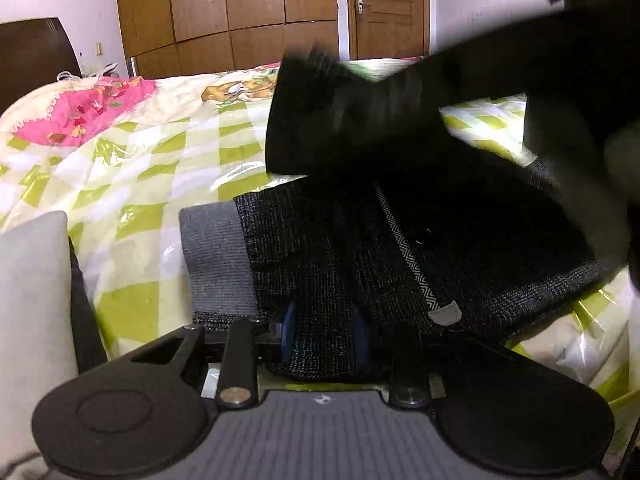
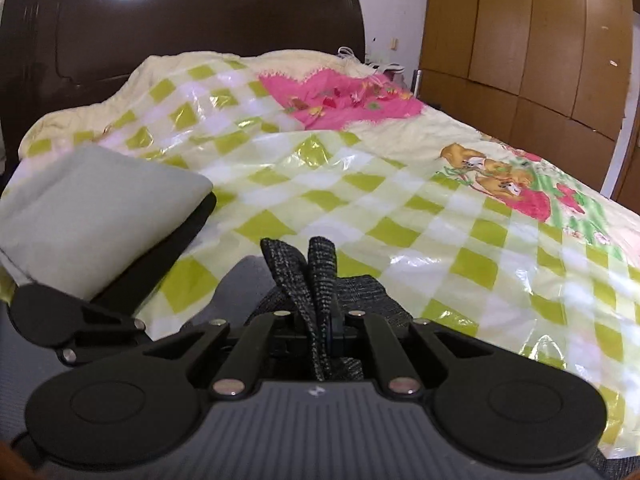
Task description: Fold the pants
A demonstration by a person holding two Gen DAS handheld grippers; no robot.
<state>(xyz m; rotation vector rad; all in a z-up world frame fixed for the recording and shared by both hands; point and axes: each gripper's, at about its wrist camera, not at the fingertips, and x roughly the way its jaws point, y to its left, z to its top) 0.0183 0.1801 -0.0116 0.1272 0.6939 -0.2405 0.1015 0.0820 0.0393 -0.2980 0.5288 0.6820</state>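
Mid-fold: the pants (image 1: 328, 248) lie on the bed (image 1: 132, 184). The left hand-held gripper (image 1: 324, 336) clamps a thick fold; the right hand-held gripper (image 2: 326, 332) pinches 1 raised edge. Next, lay that edge flat.

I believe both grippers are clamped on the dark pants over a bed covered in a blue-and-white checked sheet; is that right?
Not quite: the sheet is green-and-white checked, not blue, as the right wrist view shows. The rest holds: the left gripper and the right gripper are each clamped on the dark pants.
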